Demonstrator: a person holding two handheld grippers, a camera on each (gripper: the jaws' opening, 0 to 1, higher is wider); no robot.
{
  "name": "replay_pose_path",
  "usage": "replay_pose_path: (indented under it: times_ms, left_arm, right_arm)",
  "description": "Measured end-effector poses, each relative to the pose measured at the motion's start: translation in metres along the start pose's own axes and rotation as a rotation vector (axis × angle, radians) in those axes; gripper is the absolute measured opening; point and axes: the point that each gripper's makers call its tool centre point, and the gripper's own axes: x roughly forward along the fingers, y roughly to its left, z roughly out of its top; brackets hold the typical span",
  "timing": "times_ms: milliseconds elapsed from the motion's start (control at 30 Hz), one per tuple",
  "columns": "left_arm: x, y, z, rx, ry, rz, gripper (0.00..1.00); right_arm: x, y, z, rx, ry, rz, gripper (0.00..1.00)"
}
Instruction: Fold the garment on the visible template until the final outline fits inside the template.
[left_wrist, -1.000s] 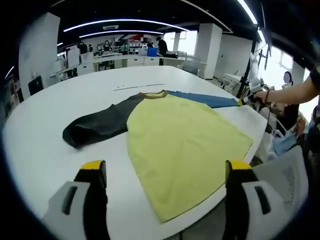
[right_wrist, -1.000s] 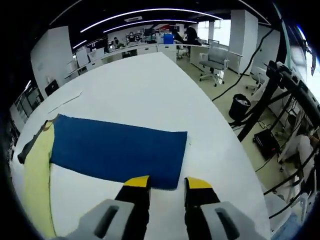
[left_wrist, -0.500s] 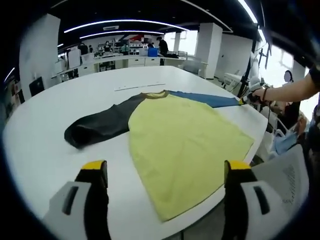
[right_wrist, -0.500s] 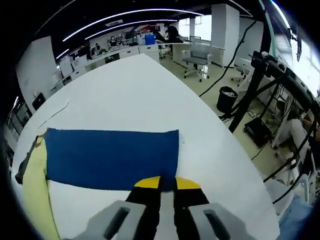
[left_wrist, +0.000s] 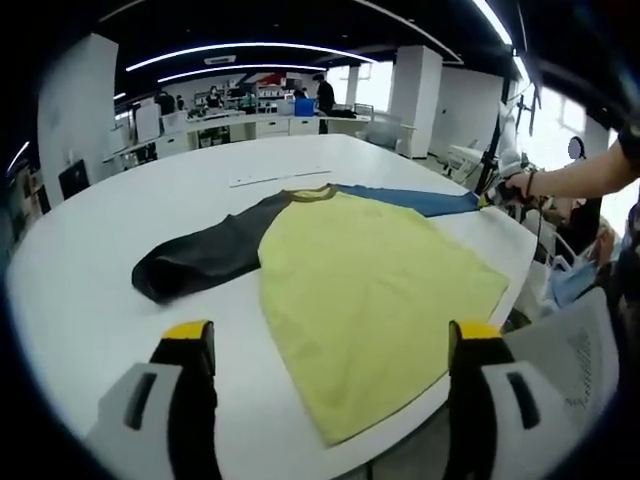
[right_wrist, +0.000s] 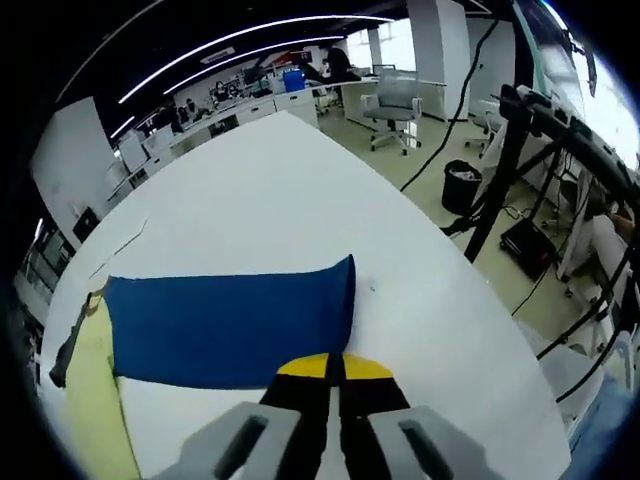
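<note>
A shirt with a yellow body (left_wrist: 370, 290), a dark grey sleeve (left_wrist: 200, 258) and a blue sleeve (left_wrist: 415, 200) lies flat on the white table (left_wrist: 90, 270). My left gripper (left_wrist: 330, 345) hovers open at the near edge, short of the yellow hem. In the right gripper view the blue sleeve (right_wrist: 225, 330) stretches left to the yellow body (right_wrist: 95, 420), and my right gripper (right_wrist: 333, 367) is shut on the sleeve's cuff corner, the cuff slightly lifted. A thin template line (left_wrist: 275, 176) lies beyond the collar. A person's hand (left_wrist: 520, 187) holds the right gripper at the sleeve end.
The table's curved edge (right_wrist: 480, 330) runs right of the cuff, with a black bin (right_wrist: 463, 185), cables and stands on the floor beyond. An office chair (right_wrist: 395, 100) and desks stand at the back. A grey chair back (left_wrist: 570, 350) sits near the left gripper.
My right gripper closed from open onto the blue sleeve's cuff and has begun lifting it. The left gripper has stayed open and nearly still.
</note>
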Motion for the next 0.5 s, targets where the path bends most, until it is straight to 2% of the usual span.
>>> replay_pose_path:
  times_ms: [267, 500]
  left_arm:
    - [-0.004, 0.006, 0.001, 0.001, -0.003, 0.028, 0.98]
    - [-0.006, 0.006, 0.001, 0.004, -0.004, 0.025, 0.99]
  right_arm:
    - [-0.007, 0.013, 0.015, -0.071, -0.031, 0.025, 0.0]
    - [-0.014, 0.037, 0.034, -0.128, -0.073, 0.062, 0.0]
